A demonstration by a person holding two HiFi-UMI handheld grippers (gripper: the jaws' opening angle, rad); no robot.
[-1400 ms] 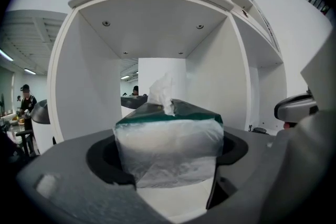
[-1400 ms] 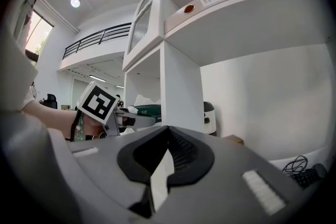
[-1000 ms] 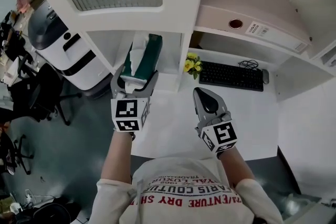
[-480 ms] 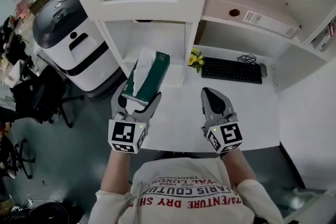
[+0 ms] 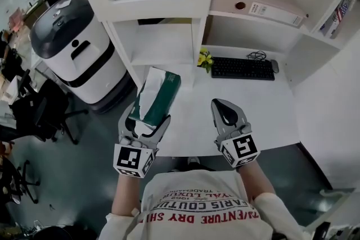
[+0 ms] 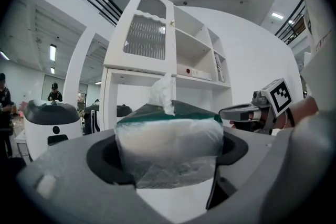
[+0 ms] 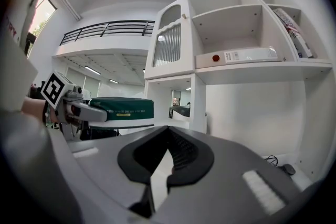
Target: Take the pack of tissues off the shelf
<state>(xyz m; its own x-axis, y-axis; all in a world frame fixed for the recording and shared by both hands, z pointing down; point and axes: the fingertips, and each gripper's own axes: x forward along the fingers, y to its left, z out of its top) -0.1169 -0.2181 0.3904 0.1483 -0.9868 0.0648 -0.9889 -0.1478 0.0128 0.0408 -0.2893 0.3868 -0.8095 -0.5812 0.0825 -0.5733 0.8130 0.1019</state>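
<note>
The pack of tissues [image 5: 158, 96], green-topped in clear wrap with a white tissue sticking out, hangs in the air in front of the white shelf unit [image 5: 163, 45], outside its compartment. My left gripper [image 5: 145, 120] is shut on the pack's near end; the wide jaws press its two sides, as the left gripper view shows on the pack [image 6: 168, 144]. To its right, my right gripper [image 5: 225, 113] hovers over the white desk [image 5: 270, 115], shut and holding nothing. From the right gripper view the pack [image 7: 123, 107] sits level in the left gripper [image 7: 73, 110].
On the desk at the back lie a black keyboard [image 5: 242, 68] and a mouse, with yellow flowers [image 5: 203, 58] beside them. A binder [image 5: 264, 5] rests on the upper shelf. A white and black machine [image 5: 73, 48] and office chairs stand to the left.
The left gripper has drawn the tissue pack out of the shelf compartment and back toward the person. The right gripper has barely moved.
</note>
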